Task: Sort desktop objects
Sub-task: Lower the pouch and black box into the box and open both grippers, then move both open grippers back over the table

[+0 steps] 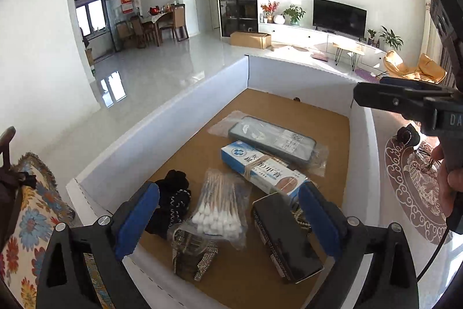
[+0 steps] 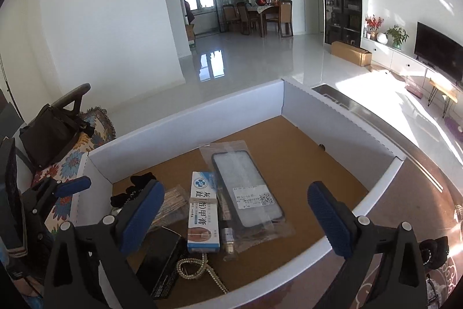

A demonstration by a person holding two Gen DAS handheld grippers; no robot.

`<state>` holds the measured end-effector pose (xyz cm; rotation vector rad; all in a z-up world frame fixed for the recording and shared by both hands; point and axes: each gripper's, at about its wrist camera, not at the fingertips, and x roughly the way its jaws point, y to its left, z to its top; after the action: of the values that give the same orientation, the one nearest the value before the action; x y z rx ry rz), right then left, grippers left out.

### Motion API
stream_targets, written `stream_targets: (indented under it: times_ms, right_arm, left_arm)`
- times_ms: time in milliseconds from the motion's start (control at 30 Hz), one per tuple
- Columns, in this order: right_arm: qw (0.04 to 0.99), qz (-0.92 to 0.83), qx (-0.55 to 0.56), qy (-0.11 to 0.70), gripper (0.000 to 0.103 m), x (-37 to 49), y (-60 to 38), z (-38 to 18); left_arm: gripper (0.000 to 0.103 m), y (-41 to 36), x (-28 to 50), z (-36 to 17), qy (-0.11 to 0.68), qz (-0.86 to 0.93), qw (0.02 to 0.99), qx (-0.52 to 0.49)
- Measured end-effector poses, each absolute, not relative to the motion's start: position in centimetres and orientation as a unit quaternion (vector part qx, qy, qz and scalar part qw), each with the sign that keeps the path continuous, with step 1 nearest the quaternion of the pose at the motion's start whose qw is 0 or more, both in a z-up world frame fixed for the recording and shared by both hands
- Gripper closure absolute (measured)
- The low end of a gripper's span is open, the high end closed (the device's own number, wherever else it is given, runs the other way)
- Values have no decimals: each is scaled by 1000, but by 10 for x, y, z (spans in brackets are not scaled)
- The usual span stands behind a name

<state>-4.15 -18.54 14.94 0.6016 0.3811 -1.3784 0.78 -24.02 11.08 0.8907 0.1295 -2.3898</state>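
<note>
Left wrist view is showing both grippers, left and right, hovering wide open and empty over the box of items, apparently choosing; next, closing on the swabs seems likely.

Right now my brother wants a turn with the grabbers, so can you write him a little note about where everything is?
Left gripper: open, empty, over the near end of the box.
Right gripper: open, empty, above the box too.
In the box: phone case in its bag, ointment carton, cotton swabs, black box, bead necklace, sparkly watch, black hair tie, small bottle.
Done: nothing held, nothing visibly sorted out.
Left: pick things up one by one and sort them.
</note>
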Motion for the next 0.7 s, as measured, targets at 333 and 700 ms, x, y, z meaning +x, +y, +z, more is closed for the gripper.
stream_targets:
  times_ms: [333, 700]
  right_arm:
    - [638, -686, 281, 208, 0, -129, -31, 78]
    - [545, -730, 360, 202, 0, -221, 91, -1]
  left_arm:
    - [5, -154, 7, 152, 5, -928, 248, 279]
    - [5, -60, -26, 140, -49, -932, 190, 305]
